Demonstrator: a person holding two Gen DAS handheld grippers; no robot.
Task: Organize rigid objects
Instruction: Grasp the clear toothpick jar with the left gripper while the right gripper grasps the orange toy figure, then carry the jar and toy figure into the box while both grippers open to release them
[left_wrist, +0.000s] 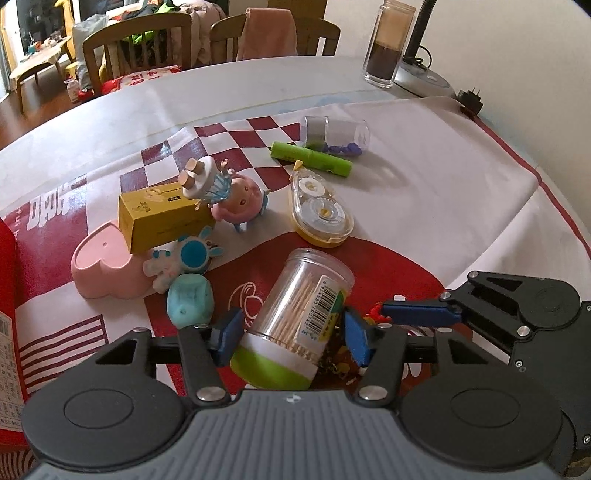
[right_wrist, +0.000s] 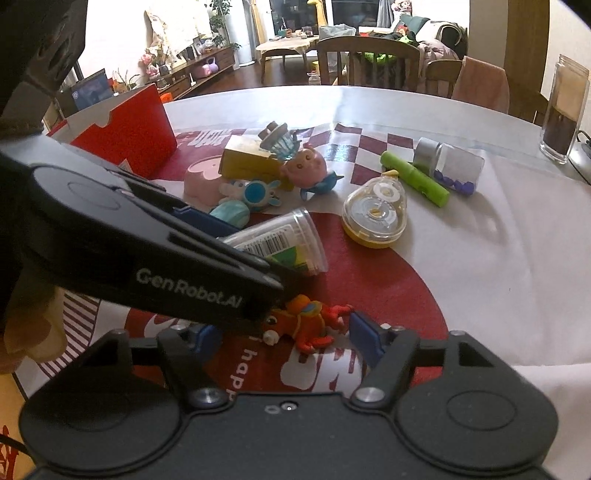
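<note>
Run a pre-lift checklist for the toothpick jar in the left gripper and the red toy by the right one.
1. Left gripper straddles toothpick jar: ok.
2. Left pads pressed on the jar: cannot tell.
3. Jar lid closed: ok, green cap seated.
4. Red horse toy between the fingers of the right gripper: ok, jaws open.
5. The grippers are clear of each other: not ok, they overlap.
6. Correction tape clear of jar: ok.

Both wrist views low, close, sharing toothpick jar (left_wrist: 295, 314)
</note>
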